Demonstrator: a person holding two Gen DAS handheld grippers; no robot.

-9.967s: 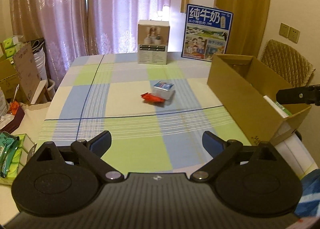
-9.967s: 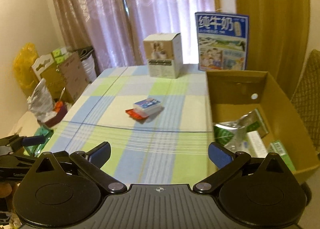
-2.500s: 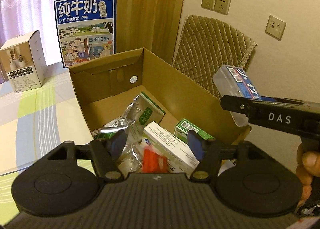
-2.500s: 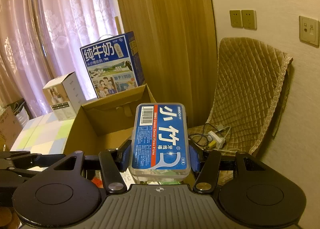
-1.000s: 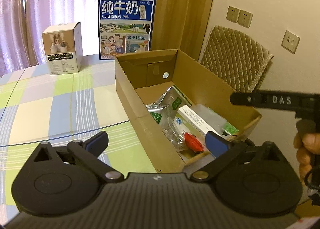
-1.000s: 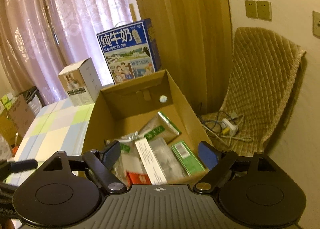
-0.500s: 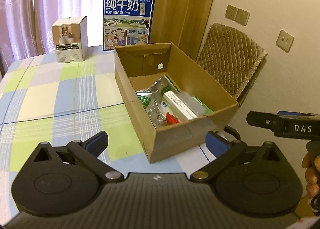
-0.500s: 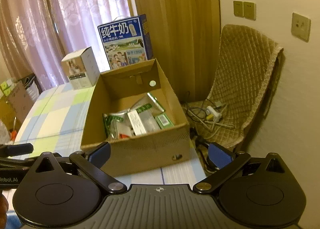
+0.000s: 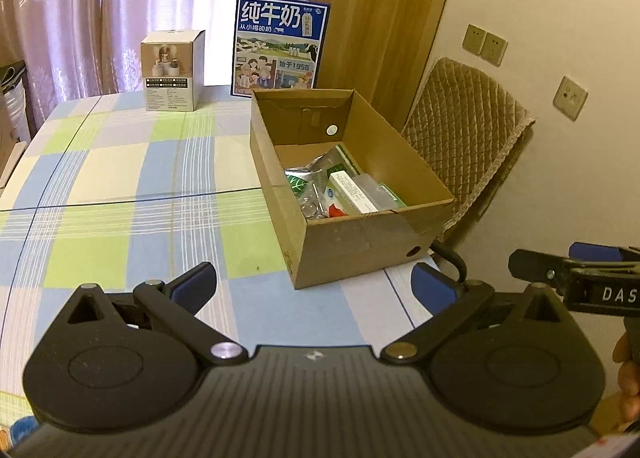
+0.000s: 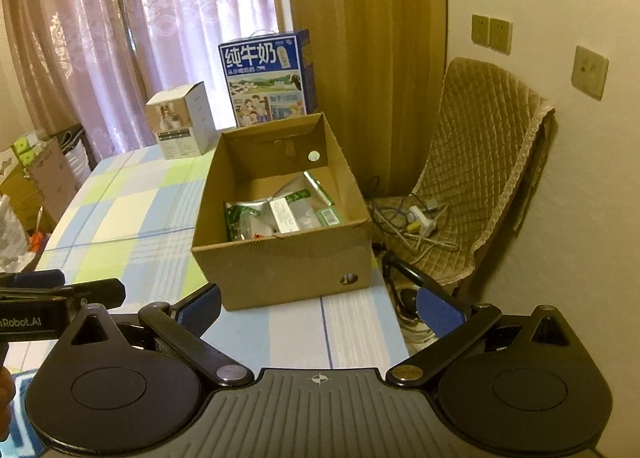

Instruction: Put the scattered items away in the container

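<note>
Container [image 9: 360,242] beyond spread, empty jaws

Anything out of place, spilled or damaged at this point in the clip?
Nothing stands out. The cardboard box sits upright at the table's right edge with the packets heaped loosely inside, none hanging over its rim. Both the left tongs and the right tongs are open and empty.

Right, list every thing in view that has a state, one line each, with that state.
left gripper: open, holding nothing, above the table.
right gripper: open, holding nothing.
cardboard box: upright on the table, top open, items inside.
silver-green pouch: lying inside the box.
white carton: lying flat in the box.
milk case: standing upright, closed.
small white box: standing upright, closed.
</note>
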